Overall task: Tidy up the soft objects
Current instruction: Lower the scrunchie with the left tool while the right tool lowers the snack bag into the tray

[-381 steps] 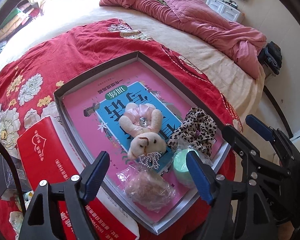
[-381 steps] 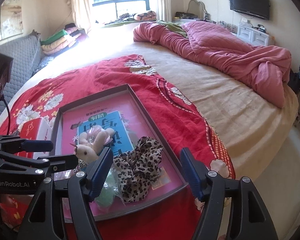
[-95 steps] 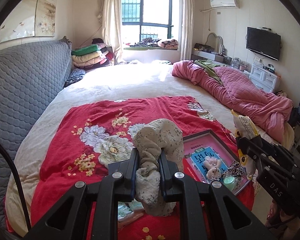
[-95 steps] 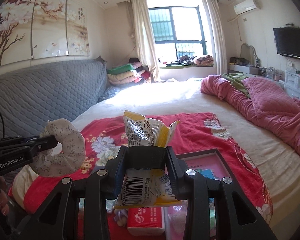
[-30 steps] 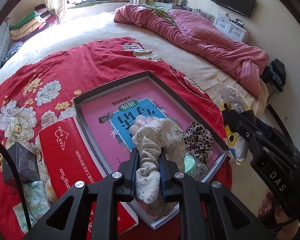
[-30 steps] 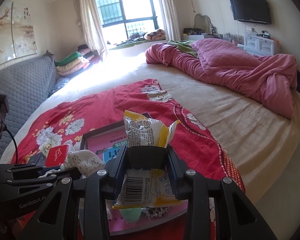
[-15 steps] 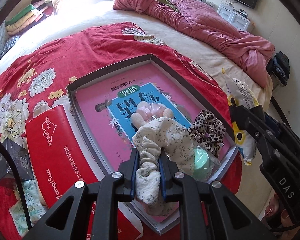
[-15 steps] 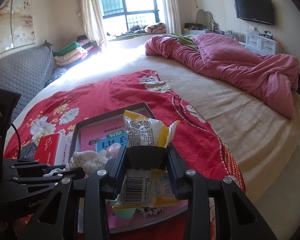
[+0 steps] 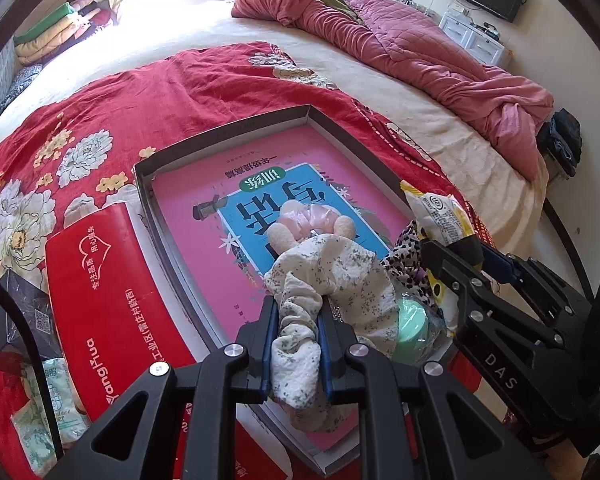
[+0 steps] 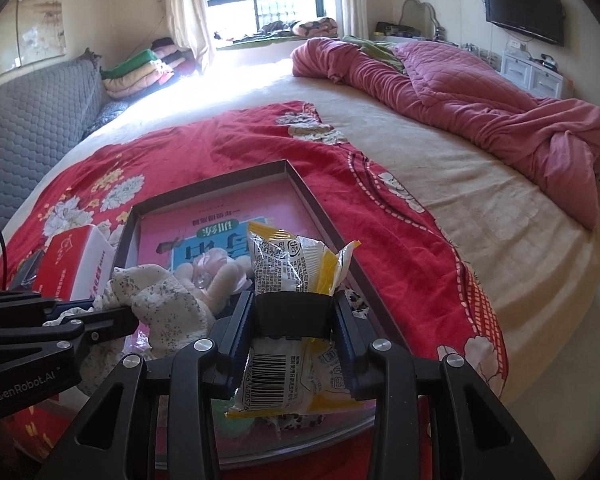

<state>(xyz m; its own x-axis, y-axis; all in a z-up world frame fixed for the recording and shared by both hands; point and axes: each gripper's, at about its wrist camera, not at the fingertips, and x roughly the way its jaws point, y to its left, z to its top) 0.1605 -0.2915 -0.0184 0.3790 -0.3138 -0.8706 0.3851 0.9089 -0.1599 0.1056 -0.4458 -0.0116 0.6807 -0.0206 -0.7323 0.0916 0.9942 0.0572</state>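
My left gripper is shut on a white floral scrunchie and holds it just above the near end of a shallow grey box lined with a pink book. The scrunchie also shows in the right wrist view. My right gripper is shut on a yellow and white snack packet, over the box's near right corner; the packet shows in the left wrist view. In the box lie a plush bunny, a leopard scrunchie and a green round item.
A red tissue pack lies left of the box on the red floral blanket. A dark small box and wrapped packets lie further left. A pink quilt is bunched at the far right of the bed.
Both grippers have dropped lower and closer over the box's near end, still shut on the scrunchie and the packet. The box looms larger in both views.
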